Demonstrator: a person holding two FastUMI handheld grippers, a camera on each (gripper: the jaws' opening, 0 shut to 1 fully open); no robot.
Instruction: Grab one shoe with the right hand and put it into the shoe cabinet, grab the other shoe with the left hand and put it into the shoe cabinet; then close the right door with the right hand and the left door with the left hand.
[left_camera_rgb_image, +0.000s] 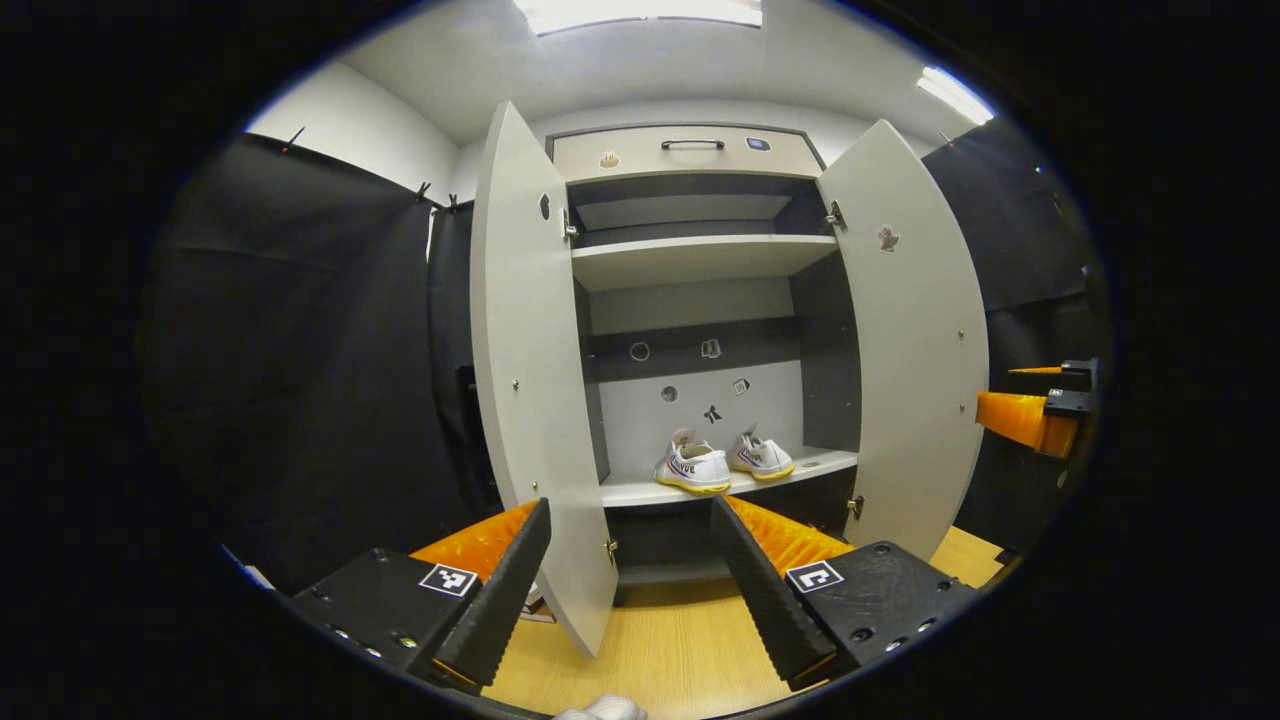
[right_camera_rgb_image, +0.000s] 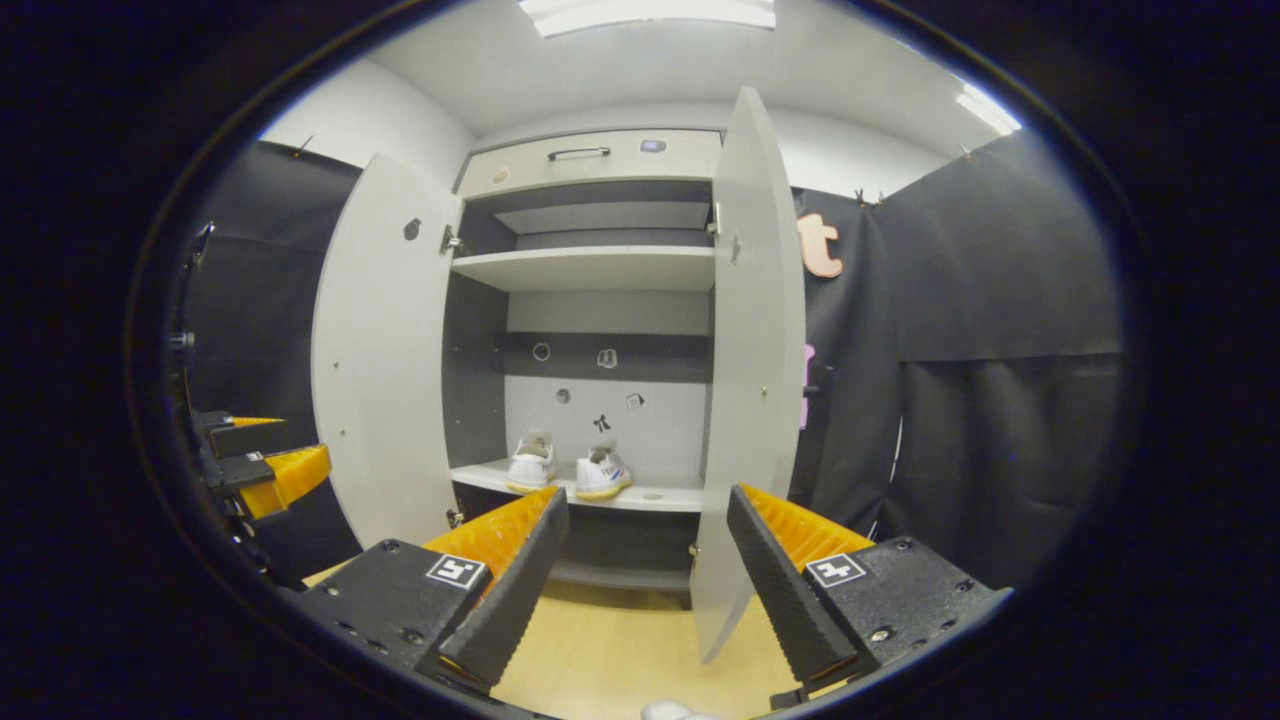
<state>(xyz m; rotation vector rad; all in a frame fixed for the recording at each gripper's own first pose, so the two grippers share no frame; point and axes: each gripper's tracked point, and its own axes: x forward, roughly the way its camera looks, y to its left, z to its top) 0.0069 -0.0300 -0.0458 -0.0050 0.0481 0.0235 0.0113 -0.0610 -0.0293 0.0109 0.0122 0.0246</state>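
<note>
both shoes (left_camera_rgb_image: 722, 462) on shelf, cabinet doors (left_camera_rgb_image: 528, 380) wide open

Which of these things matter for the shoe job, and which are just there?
Job: pair of white canvas shoes on the lower shelf; open left door; open right door; both open hand-held grippers.
Just there: grey top drawer; small stickers; wooden floor.

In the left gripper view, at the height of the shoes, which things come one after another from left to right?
Left door → first shoe → second shoe → right door → the right gripper at the edge.
</note>
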